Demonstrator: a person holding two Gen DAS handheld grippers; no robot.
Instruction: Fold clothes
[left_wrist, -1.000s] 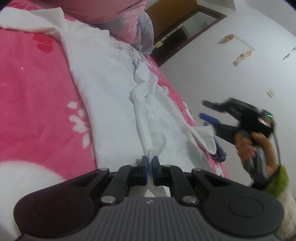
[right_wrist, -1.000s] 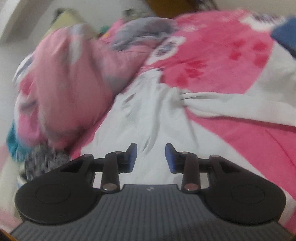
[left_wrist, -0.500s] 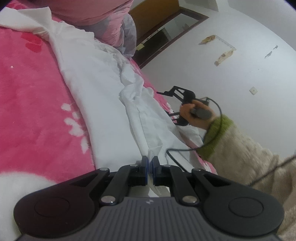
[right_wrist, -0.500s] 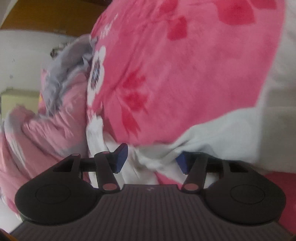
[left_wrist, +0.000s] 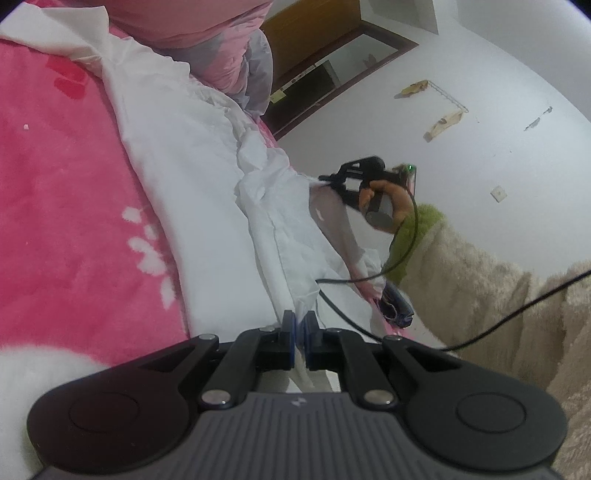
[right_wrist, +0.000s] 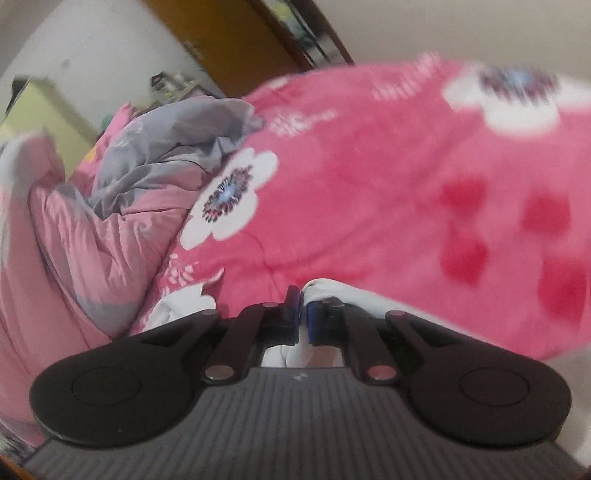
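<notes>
1. Left wrist view: one white garment (left_wrist: 207, 192) lies along the pink bed blanket (left_wrist: 66, 206), running from the upper left of the frame down to the lower centre
2. Two tongs show here; the left tongs (left_wrist: 300, 325) at lower centre are pressed together on a bunched edge of the garment
3. At centre right, the right tongs (left_wrist: 327, 180), held by a hand (left_wrist: 391, 199) in a green cuff and cream fleece sleeve (left_wrist: 480, 280), pinch the garment's far edge
4. One black cable (left_wrist: 369, 328) trails across the lower right
5. Right wrist view, blurred: the right tongs (right_wrist: 302, 308) are nearly closed on white cloth at lower centre, with one rumpled pink and grey quilt (right_wrist: 122, 206) at left
</notes>
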